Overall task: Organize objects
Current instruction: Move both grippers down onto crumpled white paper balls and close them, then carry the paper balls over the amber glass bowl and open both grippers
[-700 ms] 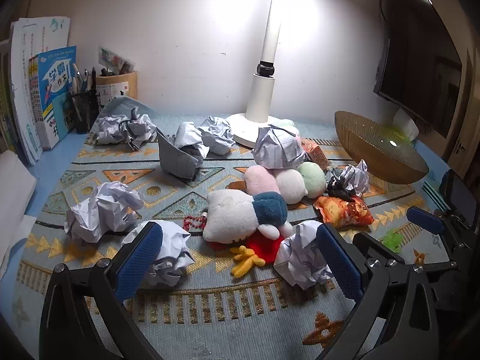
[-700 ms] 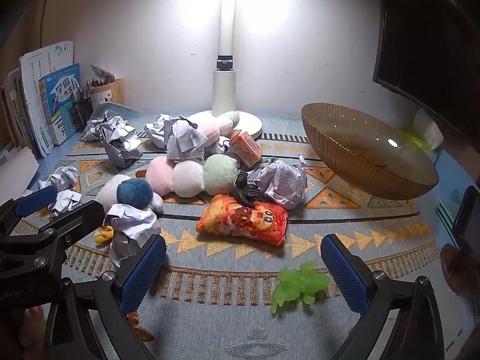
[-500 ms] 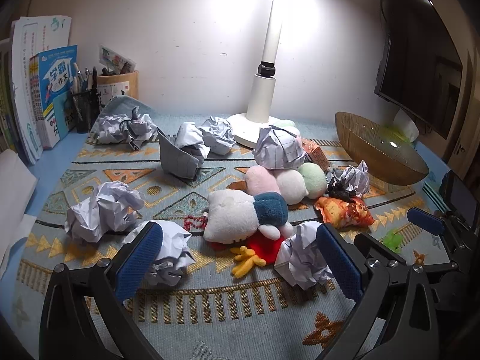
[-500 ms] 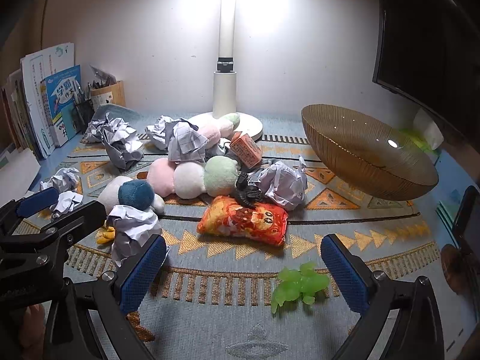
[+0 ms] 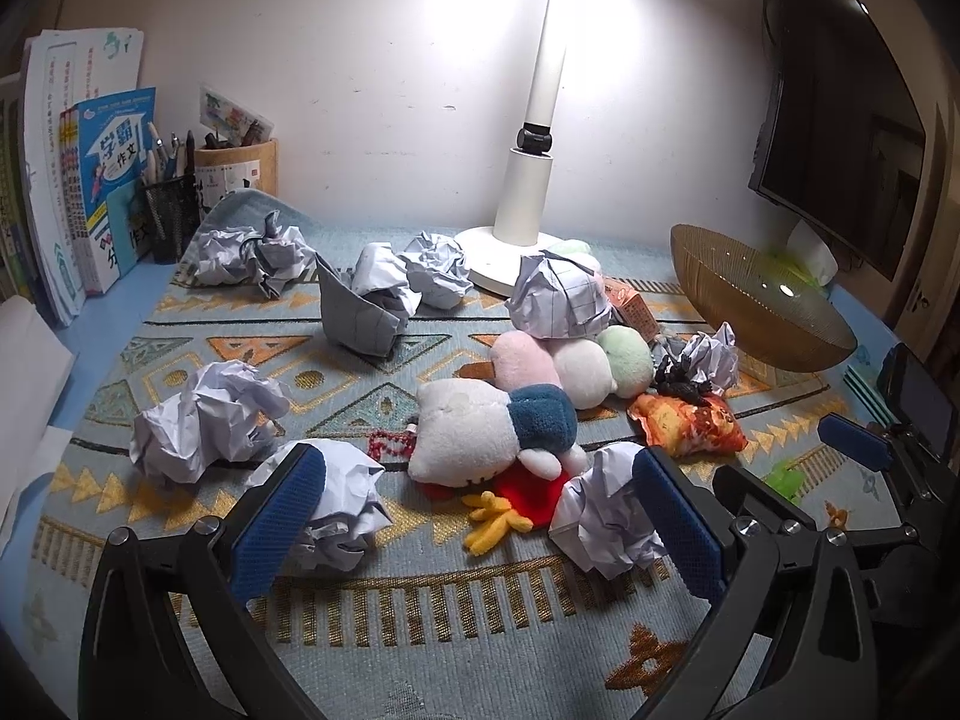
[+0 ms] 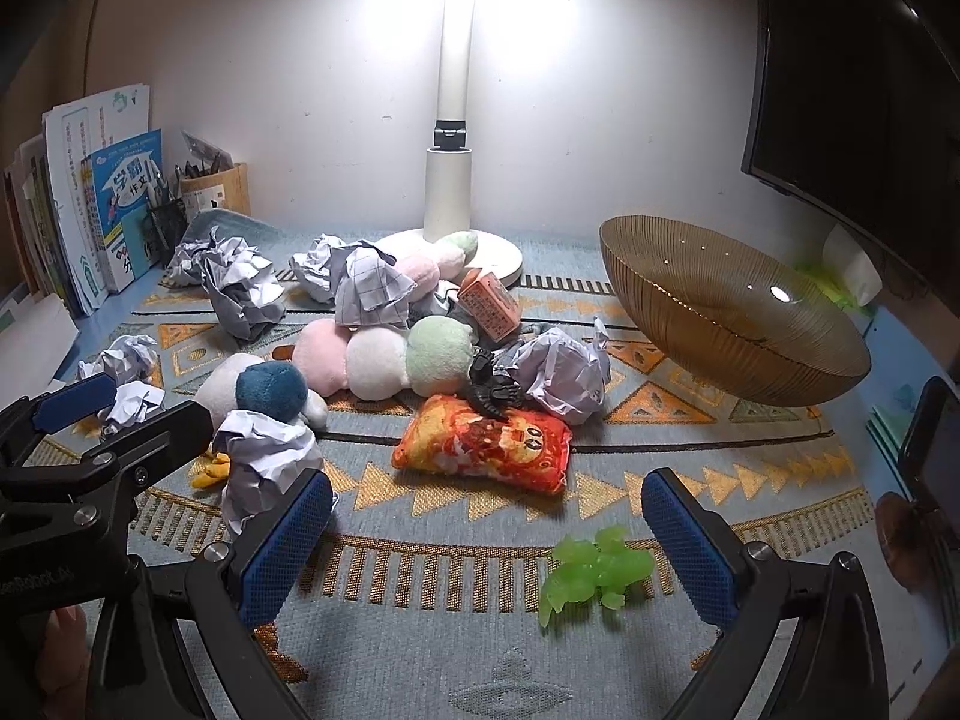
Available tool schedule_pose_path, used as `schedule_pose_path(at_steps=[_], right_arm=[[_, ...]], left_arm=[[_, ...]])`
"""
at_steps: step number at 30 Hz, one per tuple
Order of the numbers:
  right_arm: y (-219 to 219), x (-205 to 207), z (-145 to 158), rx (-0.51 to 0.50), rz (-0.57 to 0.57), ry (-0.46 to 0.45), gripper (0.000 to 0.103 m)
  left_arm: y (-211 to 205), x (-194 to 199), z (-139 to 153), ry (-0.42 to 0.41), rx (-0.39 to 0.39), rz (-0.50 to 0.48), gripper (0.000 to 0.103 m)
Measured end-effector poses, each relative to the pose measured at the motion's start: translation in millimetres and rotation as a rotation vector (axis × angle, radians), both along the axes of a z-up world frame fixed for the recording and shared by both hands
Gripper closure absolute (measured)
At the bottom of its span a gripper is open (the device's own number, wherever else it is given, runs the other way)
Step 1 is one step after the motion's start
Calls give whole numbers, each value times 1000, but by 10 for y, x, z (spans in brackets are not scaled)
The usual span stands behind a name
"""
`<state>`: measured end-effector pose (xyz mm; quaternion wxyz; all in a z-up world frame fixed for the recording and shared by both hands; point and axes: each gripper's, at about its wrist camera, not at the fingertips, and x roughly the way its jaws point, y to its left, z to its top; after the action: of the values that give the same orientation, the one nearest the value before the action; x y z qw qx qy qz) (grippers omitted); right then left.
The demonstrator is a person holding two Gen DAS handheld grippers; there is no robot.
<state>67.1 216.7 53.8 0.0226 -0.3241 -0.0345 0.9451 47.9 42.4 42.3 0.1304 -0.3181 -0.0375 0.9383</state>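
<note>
progress: barely begun, by the look of it; amber bowl (image 6: 729,306) far right holds nothing | clutter: paper balls (image 5: 204,426), plush toys (image 5: 480,438), snack bag (image 6: 486,441) strewn mid-surface | left claw (image 5: 474,525) and right claw (image 6: 486,543): both spread wide, holding nothing

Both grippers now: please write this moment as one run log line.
left gripper: open, holds nothing | right gripper: open, holds nothing | green toy: on mat, near right gripper | bowl: nothing visible inside

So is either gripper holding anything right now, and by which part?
Nothing is held. The left gripper and right gripper are both open over the mat, with no object between their fingers.
</note>
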Motion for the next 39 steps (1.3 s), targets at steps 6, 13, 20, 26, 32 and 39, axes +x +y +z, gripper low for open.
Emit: schedule_pose_path(at_steps=[6, 13, 20, 26, 32, 39], right_arm=[[74, 104, 74, -74, 73, 45, 2], [-92, 18, -7, -170, 179, -91, 48], [-362, -102, -55, -225, 236, -141, 48], [-456, -258, -162, -224, 243, -186, 48], [-501, -284, -178, -208, 244, -188, 60], [-278, -70, 15, -280, 220, -93, 61]], left_arm=[[-329, -9, 34, -93, 66, 51, 1], [-538, 41, 134, -76, -63, 120, 1], [-640, -243, -110, -229, -18, 85, 2], [-523, -381, -316, -308, 51, 47, 16], [-443, -361, -308, -278, 13, 35, 59], [-269, -140, -40, -208, -13, -19, 60]])
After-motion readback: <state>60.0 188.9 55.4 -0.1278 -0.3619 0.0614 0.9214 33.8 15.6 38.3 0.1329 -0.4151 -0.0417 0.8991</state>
